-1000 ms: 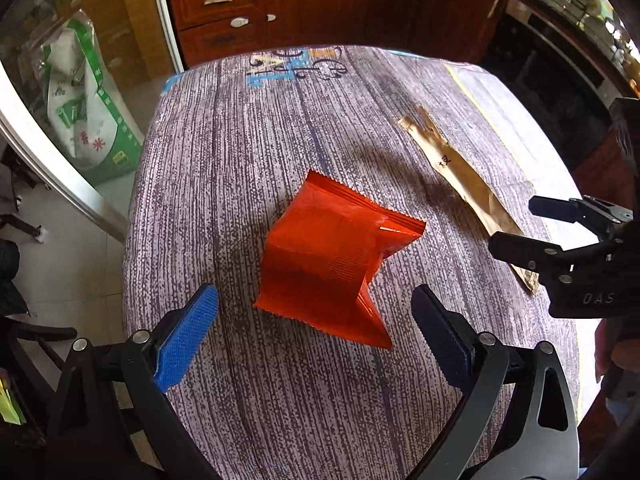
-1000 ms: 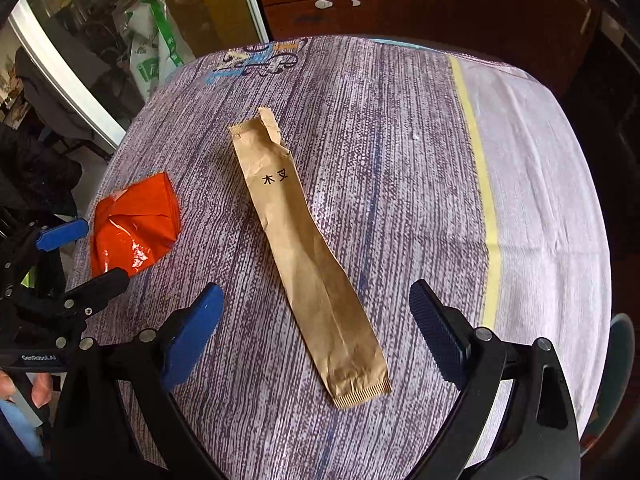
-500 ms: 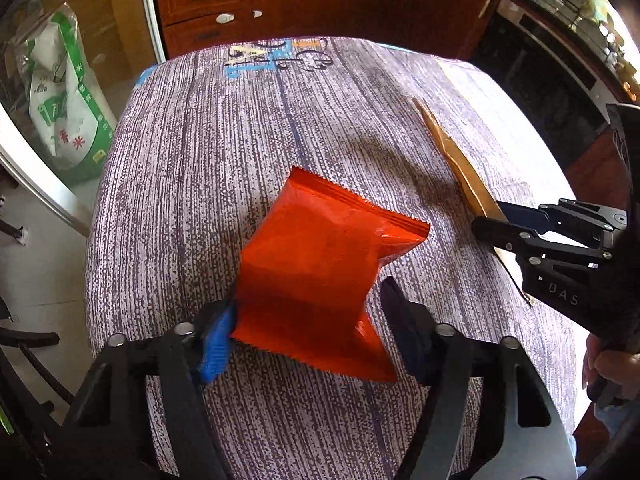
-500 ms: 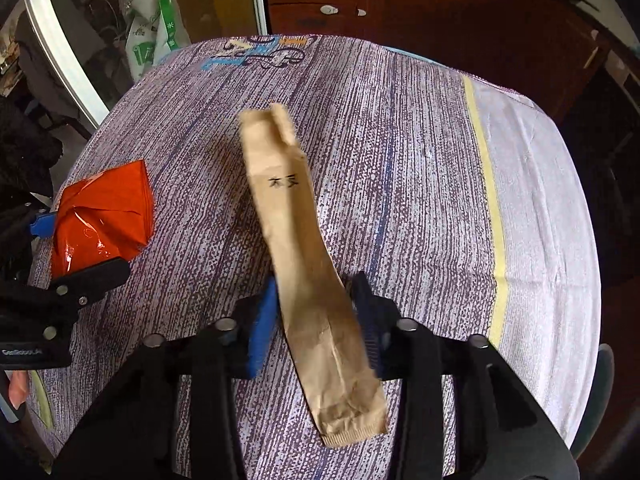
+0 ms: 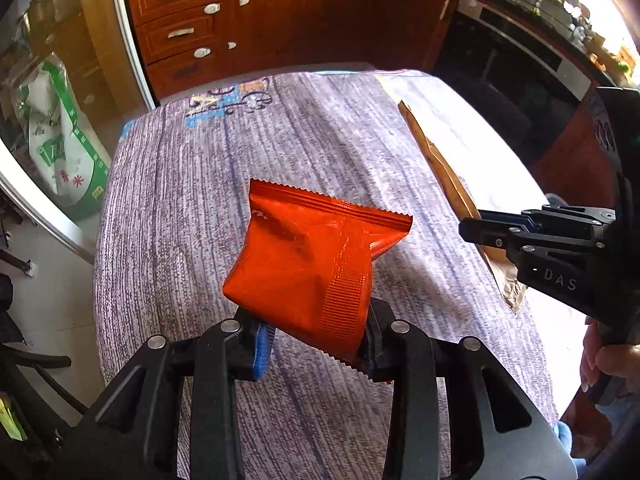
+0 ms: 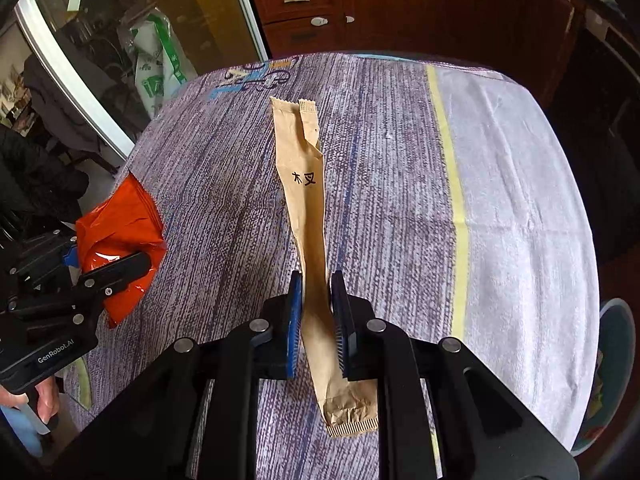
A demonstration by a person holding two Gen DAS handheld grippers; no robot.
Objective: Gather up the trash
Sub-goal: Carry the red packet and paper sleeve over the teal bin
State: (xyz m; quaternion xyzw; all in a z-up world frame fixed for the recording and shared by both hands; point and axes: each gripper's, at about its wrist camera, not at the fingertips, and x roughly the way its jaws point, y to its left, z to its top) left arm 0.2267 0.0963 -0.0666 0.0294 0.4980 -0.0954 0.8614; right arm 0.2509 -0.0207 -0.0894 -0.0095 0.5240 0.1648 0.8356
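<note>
My left gripper (image 5: 316, 336) is shut on an orange-red snack wrapper (image 5: 316, 256) and holds it lifted above the purple-striped tablecloth (image 5: 180, 208). My right gripper (image 6: 316, 312) is shut on a long brown paper sleeve (image 6: 304, 184) with black characters, gripped near its lower end and raised off the cloth. The wrapper (image 6: 120, 240) and the left gripper (image 6: 104, 276) show at the left of the right wrist view. The sleeve (image 5: 444, 176) and the right gripper (image 5: 476, 226) show at the right of the left wrist view.
The round table has a white part with a yellow stripe (image 6: 452, 168) on the right. Wooden cabinets (image 5: 280, 12) stand beyond the table, with a dark oven (image 5: 516, 76) to the right. A glass door with a green-white sack (image 5: 60, 148) behind it is at the left.
Both grippers closed from wide open onto their items. The wrapper and the paper sleeve have been lifted off the tablecloth.
</note>
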